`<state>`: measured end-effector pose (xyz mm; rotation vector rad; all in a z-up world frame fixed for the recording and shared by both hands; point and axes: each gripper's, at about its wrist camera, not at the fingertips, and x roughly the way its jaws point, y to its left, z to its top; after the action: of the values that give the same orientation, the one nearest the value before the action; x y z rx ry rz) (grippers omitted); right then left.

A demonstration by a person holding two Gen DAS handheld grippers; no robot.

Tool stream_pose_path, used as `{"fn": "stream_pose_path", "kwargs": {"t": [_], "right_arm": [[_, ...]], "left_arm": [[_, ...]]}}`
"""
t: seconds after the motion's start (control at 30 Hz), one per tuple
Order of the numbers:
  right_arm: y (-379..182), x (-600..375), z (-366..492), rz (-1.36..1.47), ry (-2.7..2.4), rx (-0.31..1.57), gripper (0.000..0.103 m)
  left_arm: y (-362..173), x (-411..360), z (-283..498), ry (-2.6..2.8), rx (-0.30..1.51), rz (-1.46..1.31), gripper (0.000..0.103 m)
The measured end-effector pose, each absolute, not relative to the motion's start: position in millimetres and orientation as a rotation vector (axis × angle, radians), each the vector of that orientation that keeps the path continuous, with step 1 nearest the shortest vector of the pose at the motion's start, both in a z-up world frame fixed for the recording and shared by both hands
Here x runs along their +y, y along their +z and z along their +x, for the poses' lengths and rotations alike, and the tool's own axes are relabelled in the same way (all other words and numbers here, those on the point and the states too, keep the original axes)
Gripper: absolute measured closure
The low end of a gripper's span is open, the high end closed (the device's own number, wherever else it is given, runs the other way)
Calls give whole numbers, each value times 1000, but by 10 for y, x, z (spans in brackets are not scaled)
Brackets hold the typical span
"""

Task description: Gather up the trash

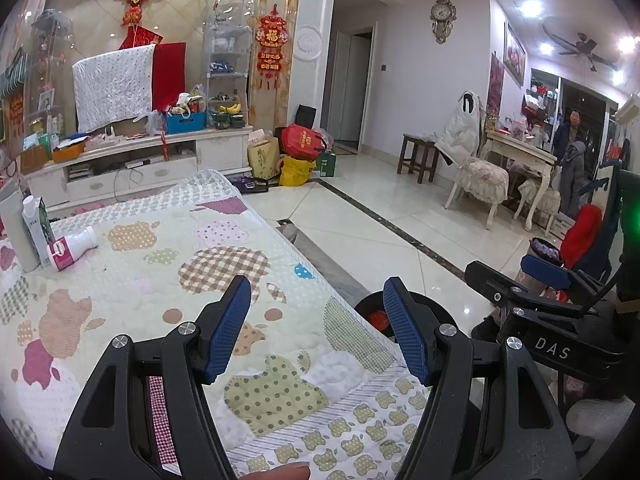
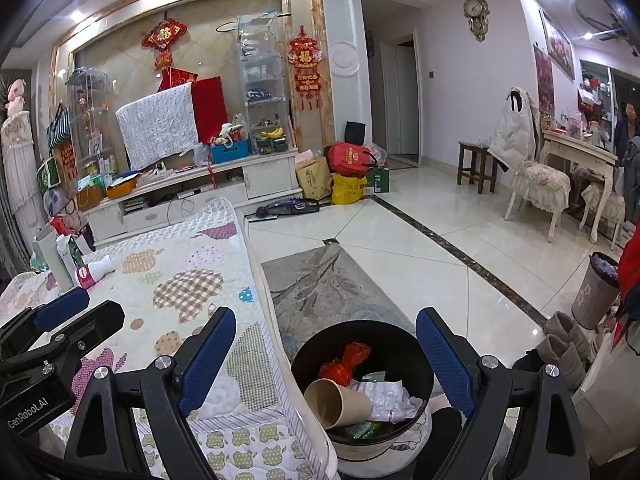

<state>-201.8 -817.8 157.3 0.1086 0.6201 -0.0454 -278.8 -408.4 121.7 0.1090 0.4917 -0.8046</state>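
Both claws stand wide open with nothing between their blue pads. The left claw (image 1: 316, 328) hangs over the near edge of the quilted worktop (image 1: 160, 280), touching nothing; the right claw (image 2: 326, 364) hovers just above the black trash bin (image 2: 416, 344), which sits on the floor against the worktop's side, at about 6 o'clock in the right view.

In the bin lie a brown paper cup (image 2: 336, 402) on its side, a crumpled red wrapper (image 2: 344, 364) at 12 o'clock from it, and white paper scraps (image 2: 388, 398) at 3 o'clock (something green beneath them is too buried to name).

On the worktop, far off at 10 o'clock from the left claw, a small white bottle with a pink label (image 1: 72, 248) lies tipped over, touching an upright carton (image 1: 38, 228) just beside a tall pale container (image 1: 16, 232) cut off by the frame.

Beyond are glossy floor tiles (image 1: 400, 208), a cluttered white TV cabinet (image 1: 140, 160), red and yellow bags (image 1: 300, 152) by the doorway, and a dining table (image 1: 520, 150) at 3 o'clock. From the left view the bin is mostly hidden behind the claw's finger.
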Motion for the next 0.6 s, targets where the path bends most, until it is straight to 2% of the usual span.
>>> {"fn": "stream_pose_path", "kwargs": {"t": [0.6], "right_arm": [[1531, -8168, -1943, 97, -30, 643, 13]], "left_arm": [[1222, -4084, -2802, -805, 493, 110, 35]]}}
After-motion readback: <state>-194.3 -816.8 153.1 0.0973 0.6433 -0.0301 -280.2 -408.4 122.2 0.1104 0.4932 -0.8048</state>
